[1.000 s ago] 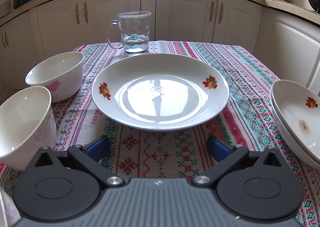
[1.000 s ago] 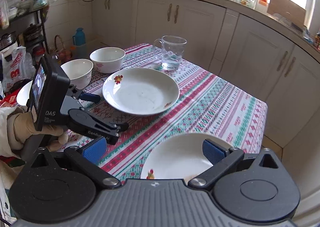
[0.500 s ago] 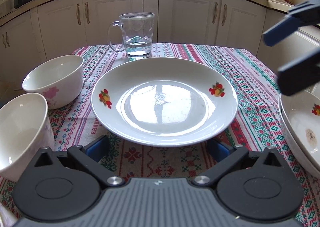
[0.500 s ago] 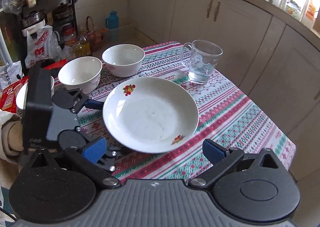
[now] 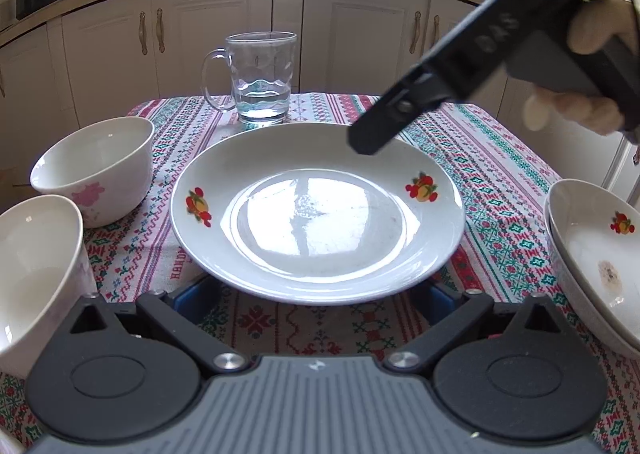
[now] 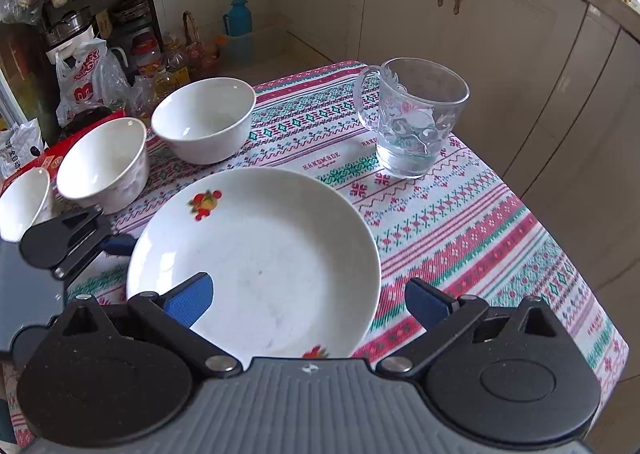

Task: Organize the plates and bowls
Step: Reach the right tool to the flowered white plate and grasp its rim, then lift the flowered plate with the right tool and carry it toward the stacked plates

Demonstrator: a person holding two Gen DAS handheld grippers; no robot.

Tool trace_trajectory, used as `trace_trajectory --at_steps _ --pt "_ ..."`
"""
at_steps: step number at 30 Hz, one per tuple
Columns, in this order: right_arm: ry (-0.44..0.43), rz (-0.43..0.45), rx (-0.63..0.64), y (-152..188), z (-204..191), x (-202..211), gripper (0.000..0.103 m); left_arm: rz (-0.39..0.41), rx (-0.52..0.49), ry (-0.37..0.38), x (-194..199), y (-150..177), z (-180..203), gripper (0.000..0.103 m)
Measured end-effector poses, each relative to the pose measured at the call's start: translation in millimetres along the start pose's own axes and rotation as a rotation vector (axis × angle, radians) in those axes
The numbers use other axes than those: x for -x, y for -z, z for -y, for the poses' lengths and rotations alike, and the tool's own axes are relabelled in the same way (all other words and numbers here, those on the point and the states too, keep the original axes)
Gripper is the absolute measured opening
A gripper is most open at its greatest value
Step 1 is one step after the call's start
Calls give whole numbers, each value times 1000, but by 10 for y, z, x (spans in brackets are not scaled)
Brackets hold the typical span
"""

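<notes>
A white plate with fruit decals (image 5: 320, 210) sits mid-table; it also shows in the right wrist view (image 6: 256, 258). My left gripper (image 5: 316, 300) is open, its blue pads low at the plate's near rim and partly hidden under it. My right gripper (image 6: 308, 300) is open and hovers over the plate's right side, one pad above the plate, one beyond its rim; it shows as a dark bar in the left wrist view (image 5: 400, 114). Two stacked plates (image 5: 592, 262) lie at the right. White bowls (image 5: 96, 170) (image 5: 36, 274) stand at the left.
A glass mug with water (image 5: 260, 82) stands behind the plate, and shows in the right wrist view (image 6: 416, 126). A third small bowl (image 6: 24, 202) sits at the table's left edge. The patterned tablecloth (image 6: 460, 222) ends close on the right. Cabinets surround the table.
My right gripper has swung from the stacked plates at the right to above the middle plate. My left gripper has edged forward to the plate's near rim.
</notes>
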State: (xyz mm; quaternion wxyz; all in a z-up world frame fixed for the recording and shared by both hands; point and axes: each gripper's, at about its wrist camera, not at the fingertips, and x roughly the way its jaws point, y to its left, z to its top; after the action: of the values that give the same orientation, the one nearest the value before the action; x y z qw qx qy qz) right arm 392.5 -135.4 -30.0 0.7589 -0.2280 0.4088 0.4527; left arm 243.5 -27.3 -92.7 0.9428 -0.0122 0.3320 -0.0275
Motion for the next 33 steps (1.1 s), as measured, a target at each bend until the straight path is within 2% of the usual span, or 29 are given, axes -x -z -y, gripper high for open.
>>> trace_trajectory --at_steps 5,12,18,25,33 --pt "-42 -14 -18 -151 178 -255 102 5 -10 -1 7 -2 5 100" --pt "-100 -47 -29 -262 324 -537 86 14 -16 2 32 7 16 100" --pt "-140 -67 -47 -285 392 -657 82 15 -14 7 35 4 10 100" --pt "-217 -92 -64 -292 426 -734 79 16 -17 3 35 7 6 101" --pt "-223 -90 -82 -261 445 -703 79 14 -61 -22 59 -7 29 101"
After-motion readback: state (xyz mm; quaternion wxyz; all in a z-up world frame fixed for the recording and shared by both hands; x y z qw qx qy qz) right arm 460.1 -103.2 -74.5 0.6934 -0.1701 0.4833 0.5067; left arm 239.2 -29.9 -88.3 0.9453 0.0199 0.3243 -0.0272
